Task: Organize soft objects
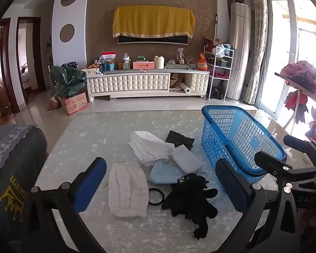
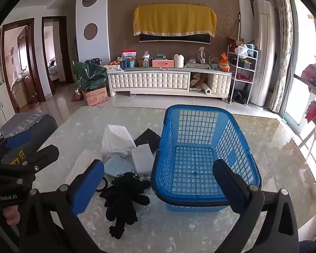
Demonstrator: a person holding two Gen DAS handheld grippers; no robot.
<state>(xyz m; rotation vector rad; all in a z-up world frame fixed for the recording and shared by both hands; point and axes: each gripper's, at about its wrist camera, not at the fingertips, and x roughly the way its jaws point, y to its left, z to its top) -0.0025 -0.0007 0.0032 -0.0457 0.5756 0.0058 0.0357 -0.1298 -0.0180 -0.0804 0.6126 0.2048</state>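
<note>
On the marbled table [image 1: 84, 143] lies a heap of soft things: a black plush dragon [image 1: 191, 196] [image 2: 124, 196], a white quilted cloth [image 1: 126, 191], a light blue piece [image 1: 164, 172], a folded white cloth [image 1: 187, 160], crumpled white fabric [image 1: 149, 147] and a black cloth [image 1: 180, 141]. Right of them stands a blue mesh basket [image 1: 242, 139] [image 2: 200, 107] with nothing inside. My left gripper [image 1: 160, 168] [image 2: 43, 143] hovers open before the heap. My right gripper [image 2: 159, 166] [image 1: 271, 147] hangs open at the basket's near rim, holding nothing.
A black hair ring [image 1: 155, 196] lies beside the plush. A grey chair back [image 1: 14, 168] with a gold crown print stands at the table's left edge. A rack of clothes [image 1: 301, 80] stands at the right, and a TV cabinet [image 1: 147, 82] across the floor.
</note>
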